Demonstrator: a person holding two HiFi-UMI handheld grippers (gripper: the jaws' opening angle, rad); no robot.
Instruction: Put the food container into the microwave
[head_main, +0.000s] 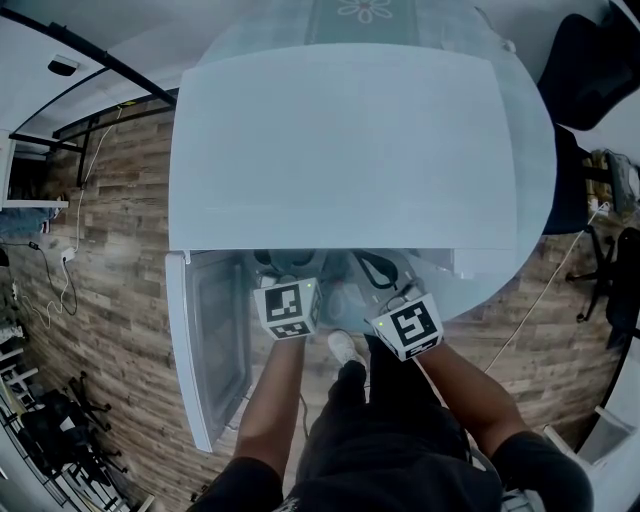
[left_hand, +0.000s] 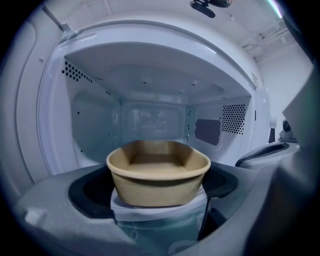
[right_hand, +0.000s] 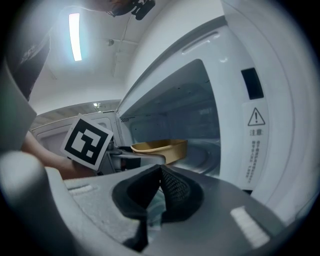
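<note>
Left gripper fingers pinching the tan paper food container, white microwave cavity dead ahead, right gripper fingers pressed together; I'd lower and release next.

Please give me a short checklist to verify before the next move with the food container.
1. The microwave door is open: ok.
2. The left gripper is shut on the food container: ok.
3. The visible cavity holds nothing else: ok.
4. The food container is already set down inside: cannot tell.
5. The right gripper is shut, empty and apart from the food container: ok.
</note>
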